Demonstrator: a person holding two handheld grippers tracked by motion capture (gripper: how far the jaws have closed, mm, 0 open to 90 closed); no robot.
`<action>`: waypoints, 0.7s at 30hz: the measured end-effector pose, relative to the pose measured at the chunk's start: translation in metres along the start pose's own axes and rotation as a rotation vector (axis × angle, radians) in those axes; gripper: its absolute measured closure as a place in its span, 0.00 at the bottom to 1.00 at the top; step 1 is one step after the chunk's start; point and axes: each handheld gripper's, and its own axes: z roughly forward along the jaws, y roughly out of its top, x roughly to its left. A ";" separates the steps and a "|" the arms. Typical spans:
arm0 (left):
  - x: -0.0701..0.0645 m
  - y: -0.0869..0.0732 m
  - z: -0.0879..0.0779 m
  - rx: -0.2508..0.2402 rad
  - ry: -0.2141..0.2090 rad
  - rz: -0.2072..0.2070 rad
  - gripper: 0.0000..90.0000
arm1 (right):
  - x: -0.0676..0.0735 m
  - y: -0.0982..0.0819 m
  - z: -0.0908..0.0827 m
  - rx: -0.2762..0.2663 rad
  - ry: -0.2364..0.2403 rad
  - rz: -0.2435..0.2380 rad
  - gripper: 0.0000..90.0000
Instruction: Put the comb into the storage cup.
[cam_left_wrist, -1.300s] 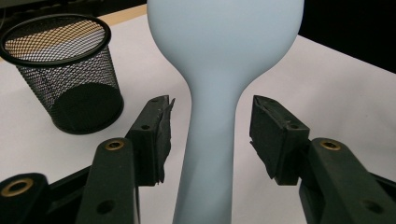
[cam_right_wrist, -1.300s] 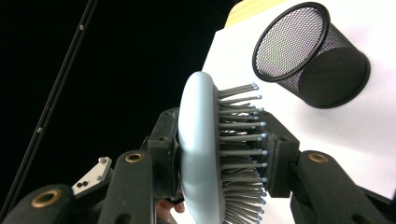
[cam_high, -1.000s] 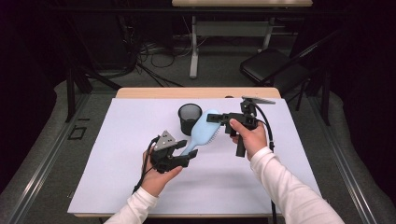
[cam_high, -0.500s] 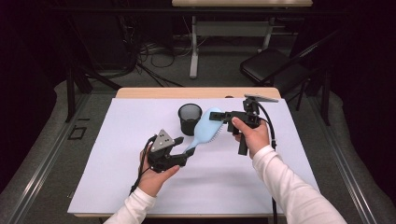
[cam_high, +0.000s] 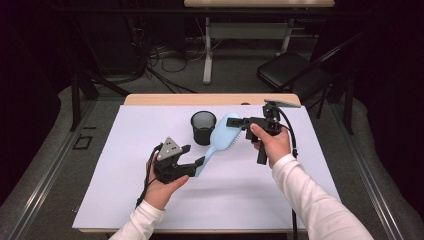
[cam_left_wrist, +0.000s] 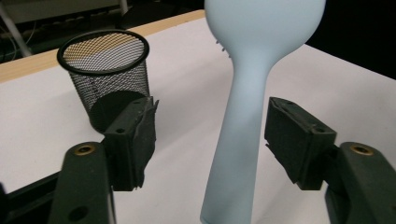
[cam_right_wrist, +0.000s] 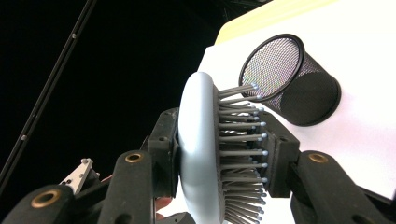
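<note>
Overhead view; two close gripper views

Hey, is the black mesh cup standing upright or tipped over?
Upright: the mesh cup stands on its base on the white table, open rim up.

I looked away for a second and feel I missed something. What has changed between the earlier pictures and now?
The left gripper has just been opening: its jaws now stand apart from the hairbrush handle, which is between them untouched. The right gripper stays clamped on the brush head and bears it alone. The mesh cup and both hands have barely shifted.
</note>
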 end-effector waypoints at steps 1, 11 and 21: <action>0.000 0.000 0.000 0.002 0.012 0.001 0.34 | 0.000 0.000 0.000 -0.002 -0.002 -0.002 0.62; 0.005 -0.003 0.004 0.028 0.030 -0.030 0.17 | 0.003 0.004 -0.001 -0.015 -0.013 -0.022 0.62; 0.009 -0.004 0.004 0.016 0.003 -0.055 0.04 | 0.009 0.011 -0.005 -0.037 -0.023 -0.035 0.62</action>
